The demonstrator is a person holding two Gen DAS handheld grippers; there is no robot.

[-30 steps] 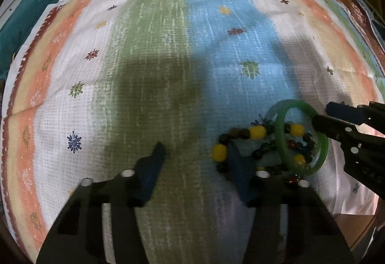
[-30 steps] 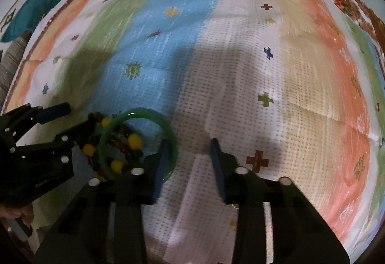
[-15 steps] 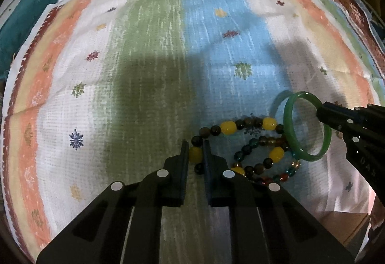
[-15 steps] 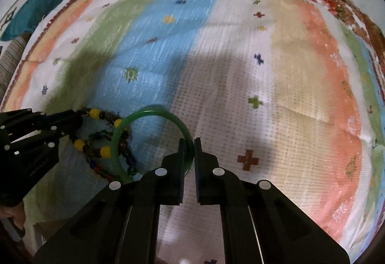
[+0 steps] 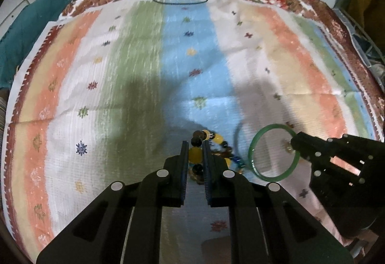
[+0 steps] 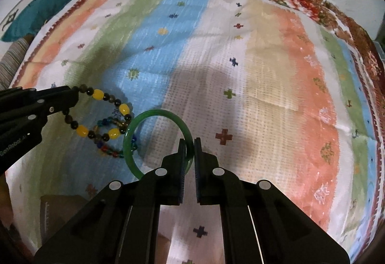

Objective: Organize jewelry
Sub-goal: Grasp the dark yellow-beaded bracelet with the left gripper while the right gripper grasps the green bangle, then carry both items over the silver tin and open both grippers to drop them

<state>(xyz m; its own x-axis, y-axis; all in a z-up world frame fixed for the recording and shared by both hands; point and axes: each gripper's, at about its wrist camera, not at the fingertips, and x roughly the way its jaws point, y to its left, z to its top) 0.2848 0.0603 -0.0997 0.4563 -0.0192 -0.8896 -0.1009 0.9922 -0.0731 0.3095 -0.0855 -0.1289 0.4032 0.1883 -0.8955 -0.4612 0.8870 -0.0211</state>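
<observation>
From the right wrist view, the only lettering I can make out is pale print on the side of the black plastic left gripper (image 6: 72, 95), near the frame's left edge: it reads roughly "GenRobot.AI", partly cut off. Nothing else carries readable text.
</observation>
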